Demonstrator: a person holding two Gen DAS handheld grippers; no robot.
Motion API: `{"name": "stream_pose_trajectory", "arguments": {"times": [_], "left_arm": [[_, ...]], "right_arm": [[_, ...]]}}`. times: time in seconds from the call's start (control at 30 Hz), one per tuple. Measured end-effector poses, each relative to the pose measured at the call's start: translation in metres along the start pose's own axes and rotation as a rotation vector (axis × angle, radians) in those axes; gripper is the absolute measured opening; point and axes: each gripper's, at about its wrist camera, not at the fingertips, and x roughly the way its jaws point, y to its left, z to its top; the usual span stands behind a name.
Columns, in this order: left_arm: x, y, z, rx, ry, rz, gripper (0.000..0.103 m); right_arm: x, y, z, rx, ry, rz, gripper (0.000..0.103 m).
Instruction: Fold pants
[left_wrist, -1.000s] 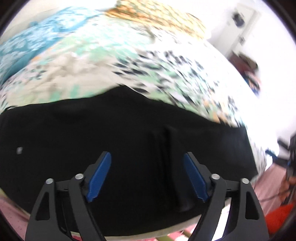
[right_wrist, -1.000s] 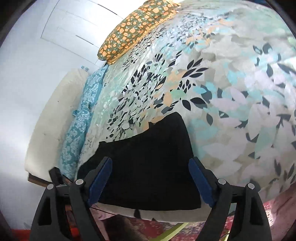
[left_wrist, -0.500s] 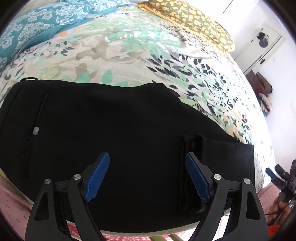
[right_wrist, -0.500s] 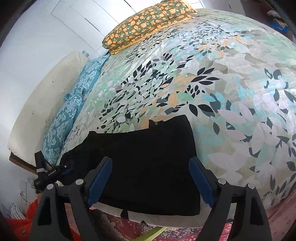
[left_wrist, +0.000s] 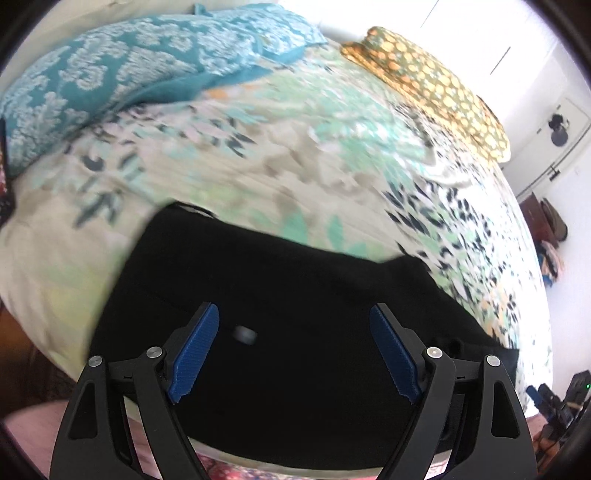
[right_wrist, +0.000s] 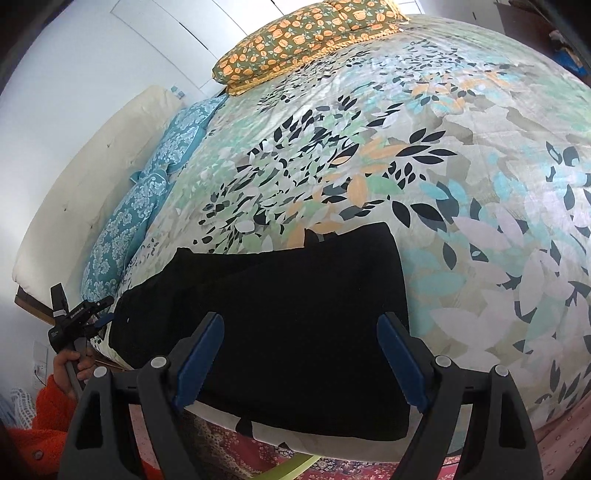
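Black pants (left_wrist: 303, 295) lie flat along the near edge of the bed, waist end with a small metal button (left_wrist: 245, 335) in the left wrist view, leg end (right_wrist: 314, 314) in the right wrist view. My left gripper (left_wrist: 293, 354) is open and empty, just above the waist end near the button. My right gripper (right_wrist: 301, 363) is open and empty above the leg end. The left gripper also shows in the right wrist view (right_wrist: 79, 321), held in a hand at the far left.
The floral bedspread (right_wrist: 424, 158) covers the bed. Teal pillows (left_wrist: 129, 70) and an orange flowered pillow (right_wrist: 303, 33) lie at the head. A patterned rug (right_wrist: 236, 461) is below the bed edge. An orange sleeve (right_wrist: 37, 417) is at lower left.
The left gripper has swung left along the pants toward the waist end, so the button now sits between its fingers. The right gripper has held nearly still over the leg end.
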Motion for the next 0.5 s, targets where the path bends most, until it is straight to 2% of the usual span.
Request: {"name": "stream_pose_trajectory", "arguments": {"times": [0.13,0.23,0.3,0.4,0.43,0.5], "left_arm": [[0.002,0.048,0.021,-0.034,0.049,0.017,0.091],[0.021,0.077,0.025,-0.086,0.127,-0.035,0.091],[0.037,0.082,0.023,-0.092,0.166,-0.039,0.091],[0.064,0.083,0.022,-0.084,0.229,0.034,0.093],[0.072,0.085,0.021,-0.078,0.249,0.058,0.101],[0.078,0.086,0.020,-0.072,0.236,0.078,0.103]], "right_arm": [[0.002,0.005,0.000,-0.019,0.004,0.000,0.085],[0.001,0.009,-0.003,-0.036,0.000,-0.003,0.085],[0.000,0.008,-0.004,-0.031,0.000,-0.006,0.085],[0.000,0.007,-0.005,-0.022,0.003,-0.012,0.085],[-0.001,0.006,-0.005,-0.020,0.002,-0.014,0.085],[-0.002,0.005,-0.005,-0.019,-0.002,-0.015,0.085]]}}
